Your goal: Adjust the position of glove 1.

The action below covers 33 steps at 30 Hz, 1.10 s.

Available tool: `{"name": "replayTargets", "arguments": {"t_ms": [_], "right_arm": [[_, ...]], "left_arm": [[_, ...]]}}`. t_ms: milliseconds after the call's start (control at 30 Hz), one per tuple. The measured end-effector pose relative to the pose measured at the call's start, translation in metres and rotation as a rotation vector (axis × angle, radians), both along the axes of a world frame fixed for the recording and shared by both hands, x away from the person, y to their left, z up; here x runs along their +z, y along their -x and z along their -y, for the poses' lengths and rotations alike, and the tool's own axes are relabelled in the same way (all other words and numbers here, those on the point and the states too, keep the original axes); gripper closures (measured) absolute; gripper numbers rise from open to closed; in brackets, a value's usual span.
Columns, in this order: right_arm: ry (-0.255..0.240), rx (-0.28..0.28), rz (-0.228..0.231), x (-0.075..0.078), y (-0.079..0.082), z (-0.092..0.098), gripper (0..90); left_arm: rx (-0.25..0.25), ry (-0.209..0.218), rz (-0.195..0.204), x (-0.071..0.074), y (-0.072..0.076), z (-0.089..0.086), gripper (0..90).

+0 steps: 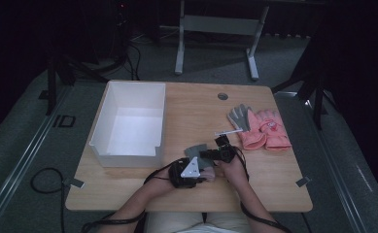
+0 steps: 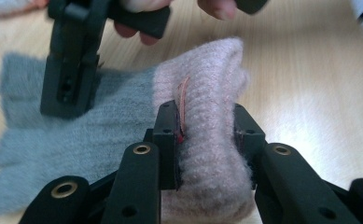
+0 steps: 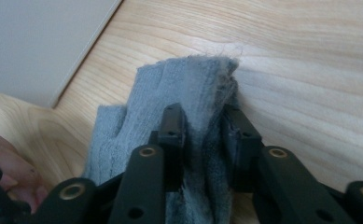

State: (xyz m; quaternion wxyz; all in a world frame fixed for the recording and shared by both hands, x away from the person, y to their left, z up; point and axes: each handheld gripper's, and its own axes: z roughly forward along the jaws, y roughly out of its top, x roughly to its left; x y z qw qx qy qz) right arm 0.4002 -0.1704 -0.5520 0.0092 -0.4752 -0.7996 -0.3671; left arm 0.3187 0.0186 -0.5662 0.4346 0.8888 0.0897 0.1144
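A knitted glove lies on the wooden table [image 1: 274, 174], grey [image 2: 53, 140] at the fingers and pale pink at the cuff [image 2: 212, 79]. My left gripper [image 2: 205, 135] is shut on the pink cuff, which bulges between its pads. My right gripper [image 3: 202, 135] is shut on a bunched fold of the grey finger end [image 3: 170, 88]. In the high view the two grippers meet over the glove [image 1: 195, 150] near the table's front edge: the left gripper [image 1: 203, 172] comes from the left, the right gripper [image 1: 205, 155] from the right. The right gripper [image 2: 69, 70] also stands on the grey part in the left gripper view.
A white open box [image 1: 128, 159] stands at the left of the table, its corner [image 3: 30, 42] near the glove. More gloves, pink and grey [image 1: 259, 127], lie at the right with a small white strip [image 1: 228, 132] beside them. A round grommet [image 1: 222, 96] sits near the far edge.
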Motion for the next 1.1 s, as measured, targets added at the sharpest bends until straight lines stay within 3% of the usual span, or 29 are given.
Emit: {"name": "replayTargets", "arguments": {"t_ms": [67,200,333,533,567,600,633,800,1100], "right_arm": [[0.007,0.006,0.007,0.001,0.002,0.000,73.8],[-0.021,0.014,0.016,0.007,0.006,0.008,74.4],[-0.028,0.041,0.055,0.025,0.013,0.011,74.7],[-0.063,0.042,0.117,0.057,0.017,0.017,74.7],[-0.063,0.042,0.117,0.057,0.017,0.017,74.7],[-0.072,0.043,0.129,0.063,0.017,0.018,74.7],[-0.078,0.044,0.148,0.073,0.018,0.020,74.7],[-0.102,0.041,0.177,0.093,0.017,0.020,74.7],[-0.112,0.056,0.222,0.120,0.012,0.004,74.8]], "left_arm": [[0.006,0.009,-0.029,0.002,-0.001,-0.001,69.7],[-0.004,-0.026,-0.014,0.008,0.003,0.002,69.9],[-0.014,-0.036,0.010,0.022,0.007,0.005,69.9],[-0.037,-0.064,0.064,0.057,0.004,0.006,69.9],[-0.037,-0.064,0.064,0.057,0.004,0.006,69.9],[-0.054,-0.090,0.082,0.071,0.002,0.006,69.9],[-0.059,-0.107,0.098,0.077,0.002,0.006,70.0],[-0.090,-0.160,0.139,0.103,-0.001,0.003,69.9],[-0.110,-0.182,0.142,0.136,-0.011,-0.016,70.0]]}}
